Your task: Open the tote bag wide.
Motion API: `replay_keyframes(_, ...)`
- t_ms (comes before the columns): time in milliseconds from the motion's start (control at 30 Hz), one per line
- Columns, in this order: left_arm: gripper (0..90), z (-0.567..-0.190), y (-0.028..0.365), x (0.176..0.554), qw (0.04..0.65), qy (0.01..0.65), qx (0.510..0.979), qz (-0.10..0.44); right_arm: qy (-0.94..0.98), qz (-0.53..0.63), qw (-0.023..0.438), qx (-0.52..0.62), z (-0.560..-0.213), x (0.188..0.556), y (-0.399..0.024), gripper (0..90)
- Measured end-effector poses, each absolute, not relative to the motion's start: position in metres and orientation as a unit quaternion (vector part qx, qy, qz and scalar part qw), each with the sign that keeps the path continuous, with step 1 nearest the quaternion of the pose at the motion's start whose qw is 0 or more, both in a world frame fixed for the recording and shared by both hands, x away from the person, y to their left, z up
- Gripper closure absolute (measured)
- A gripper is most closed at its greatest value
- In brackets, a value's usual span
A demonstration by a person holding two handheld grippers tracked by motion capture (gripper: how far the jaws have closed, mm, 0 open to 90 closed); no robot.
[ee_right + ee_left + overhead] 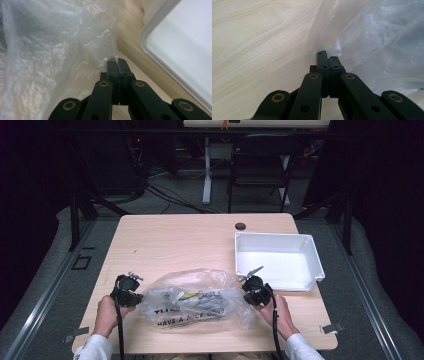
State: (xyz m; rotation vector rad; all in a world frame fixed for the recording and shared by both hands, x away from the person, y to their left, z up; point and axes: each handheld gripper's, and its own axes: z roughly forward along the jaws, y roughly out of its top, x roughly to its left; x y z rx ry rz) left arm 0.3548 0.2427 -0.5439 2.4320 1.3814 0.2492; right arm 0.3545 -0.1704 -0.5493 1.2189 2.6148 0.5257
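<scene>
Pinching the clear plastic bag (196, 299) at both ends is the step in hand, by the look of it. Bag lies on the wooden table (175, 240) near the front edge, crumpled, with dark items and a bit of yellow inside, "HAVE A NICE DAY" print along its front. From the bag's centre, left gripper (131, 296) sits at 9 o'clock, right gripper (250, 290) at 3 o'clock.

Left gripper view: jaws pressed together, tips against the bag's film (372, 42); whether film is actually caught between them can't be told for sure, but the tips sit right at its edge. Right gripper view: jaws pressed together with a sliver of film (116, 59) sticking out between the tips, so that one has the bag pinched.

White bin (278, 262) sits at about 2 o'clock from the bag, just beyond the right gripper, open side up. A cable hole (241, 226) lies at 12 o'clock past it. A person's hands hold both grippers from the near edge.

Next move, as a judgement: lift both ends together, evenly, and keep the bag's mouth from tipping so the contents stay in. Thin film could slip or tear under load.
</scene>
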Motion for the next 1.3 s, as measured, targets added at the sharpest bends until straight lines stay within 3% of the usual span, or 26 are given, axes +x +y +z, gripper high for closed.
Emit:
replay_keyframes(167,90.0,-0.548,0.244,0.359,0.152,0.485,0.856,0.091,0.884,0.168,0.108,0.422,-0.553,0.355,-0.171,90.0)
replay_keyframes(267,89.9,-0.540,0.245,0.357,0.177,0.487,0.850,0.091,0.887,0.169,0.111,0.416,-0.547,0.353,-0.171,90.0)
replay_keyframes(367,83.5,-0.531,0.249,0.354,0.208,0.493,0.840,0.088,0.883,0.191,0.102,0.417,-0.537,0.351,-0.175,90.0)
replay_keyframes(400,72.1,-0.523,0.253,0.352,0.226,0.498,0.833,0.083,0.875,0.217,0.101,0.422,-0.528,0.348,-0.178,84.5)
replay_keyframes(467,65.8,-0.520,0.255,0.350,0.233,0.497,0.832,0.081,0.872,0.230,0.097,0.421,-0.520,0.346,-0.182,81.8)
replay_keyframes(533,53.9,-0.514,0.257,0.346,0.240,0.499,0.829,0.081,0.870,0.242,0.099,0.419,-0.514,0.343,-0.186,77.0)
replay_keyframes(600,50.5,-0.508,0.261,0.342,0.248,0.501,0.825,0.080,0.869,0.250,0.094,0.418,-0.512,0.342,-0.188,75.4)
replay_keyframes(633,43.3,-0.506,0.263,0.341,0.250,0.502,0.824,0.079,0.867,0.256,0.098,0.416,-0.509,0.341,-0.190,73.4)
replay_keyframes(767,35.8,-0.494,0.272,0.335,0.266,0.509,0.815,0.084,0.860,0.281,0.095,0.415,-0.496,0.337,-0.195,64.4)
replay_keyframes(1067,26.6,-0.464,0.289,0.321,0.311,0.513,0.794,0.098,0.839,0.332,0.091,0.421,-0.474,0.331,-0.212,49.8)
replay_keyframes(1300,22.3,-0.441,0.264,0.313,0.370,0.475,0.791,0.105,0.844,0.332,0.082,0.413,-0.467,0.330,-0.213,41.7)
